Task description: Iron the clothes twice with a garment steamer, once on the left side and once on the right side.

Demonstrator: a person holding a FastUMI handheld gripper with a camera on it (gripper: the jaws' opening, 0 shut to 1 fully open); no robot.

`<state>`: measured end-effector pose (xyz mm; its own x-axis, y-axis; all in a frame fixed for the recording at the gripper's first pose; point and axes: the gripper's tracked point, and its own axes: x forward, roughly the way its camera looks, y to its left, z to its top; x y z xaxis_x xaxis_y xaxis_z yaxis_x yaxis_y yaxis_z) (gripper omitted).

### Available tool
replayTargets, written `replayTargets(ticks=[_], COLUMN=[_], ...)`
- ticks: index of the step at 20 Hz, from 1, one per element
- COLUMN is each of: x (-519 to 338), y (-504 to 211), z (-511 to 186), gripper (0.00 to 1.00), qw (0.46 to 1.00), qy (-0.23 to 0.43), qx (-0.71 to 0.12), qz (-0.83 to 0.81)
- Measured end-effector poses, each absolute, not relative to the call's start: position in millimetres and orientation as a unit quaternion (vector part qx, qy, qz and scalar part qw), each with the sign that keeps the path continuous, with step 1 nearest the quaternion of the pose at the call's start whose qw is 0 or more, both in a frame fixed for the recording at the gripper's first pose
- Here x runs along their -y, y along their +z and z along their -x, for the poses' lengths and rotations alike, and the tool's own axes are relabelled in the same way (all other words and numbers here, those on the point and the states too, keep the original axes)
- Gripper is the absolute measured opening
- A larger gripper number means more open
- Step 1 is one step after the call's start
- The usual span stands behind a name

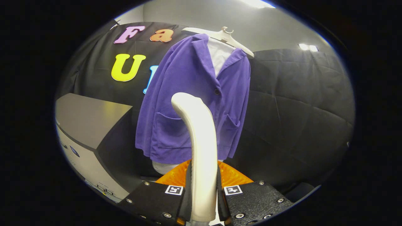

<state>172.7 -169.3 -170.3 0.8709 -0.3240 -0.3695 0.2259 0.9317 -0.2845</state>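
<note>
I have the jaws clamped on the steamer [201, 157] handle, upright between them. The purple jacket [191, 97] hangs on a hanger [230, 37] just beyond, against the far wall.

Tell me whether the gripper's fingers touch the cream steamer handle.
Touching: the gripper view shows both fingers of the gripper pressed against the cream steamer handle between them.

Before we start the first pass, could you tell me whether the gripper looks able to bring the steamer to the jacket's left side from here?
Probably yes: the gripper is shut on the steamer, and nothing stands between its head and the purple jacket hanging beyond.
</note>
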Motion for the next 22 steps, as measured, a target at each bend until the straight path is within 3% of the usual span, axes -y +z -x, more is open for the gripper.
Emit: replayTargets(ticks=[13, 22], x=[224, 251], y=[-83, -2], z=[-197, -253], gripper=[0.32, 0.33], qw=[0.962, 0.963], qy=[-0.202, -0.239], qx=[-0.154, -0.083], qz=[0.098, 0.097])
